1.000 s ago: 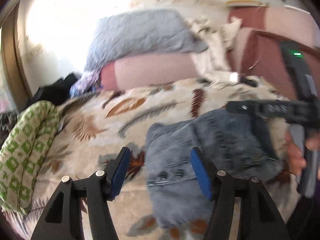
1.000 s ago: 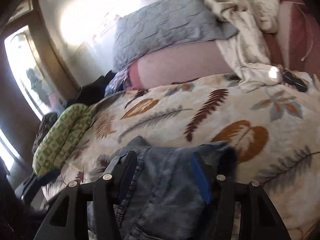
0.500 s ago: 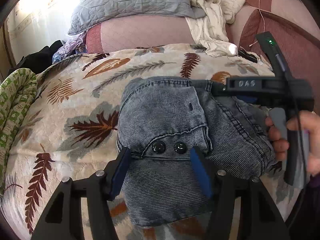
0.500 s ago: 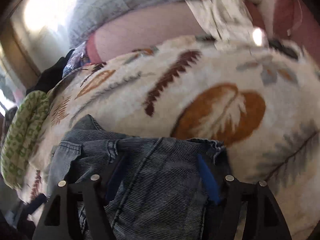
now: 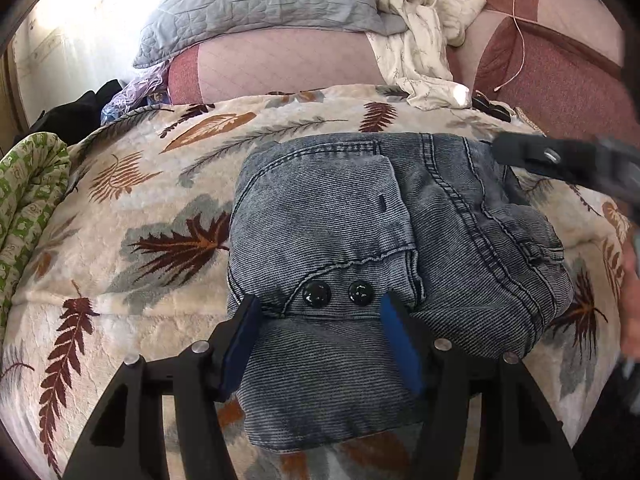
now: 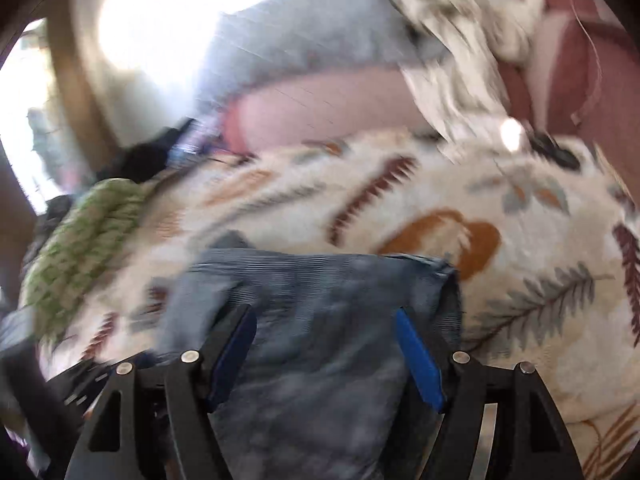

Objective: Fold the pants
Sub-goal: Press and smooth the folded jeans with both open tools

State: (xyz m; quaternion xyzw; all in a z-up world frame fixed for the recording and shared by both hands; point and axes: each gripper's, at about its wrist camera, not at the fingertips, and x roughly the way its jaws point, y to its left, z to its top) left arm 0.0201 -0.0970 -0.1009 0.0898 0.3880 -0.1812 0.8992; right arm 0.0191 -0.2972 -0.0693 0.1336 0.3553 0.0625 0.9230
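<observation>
Left wrist view had the jeans (image 5: pixel 384 248) sitting mid-frame as a folded bundle on the leaf-print blanket (image 5: pixel 120 208), two black buttons (image 5: pixel 338 293) facing the camera. The left gripper (image 5: pixel 320 340) hung over the near edge with its blue pads (image 5: pixel 400 344) spread apart either side of the denim, not pinching anything as far as I could tell. The right gripper (image 5: pixel 560 160) poked in from the right of the frame, blurry.

Right wrist view was smeared, but the right gripper (image 6: pixel 324 352) looked released too, jaws wide with denim (image 6: pixel 320 320) showing between them and no pad pressing on it.

Handling-wise, I'd guess the fabric was thick, floppy and fairly heavy, so it'd sag if lifted from one point. Not slippery, not fragile. Best bet looked like pinching the stacked layers at a folded edge, one gripper near each corner, and staying off the buttons.
</observation>
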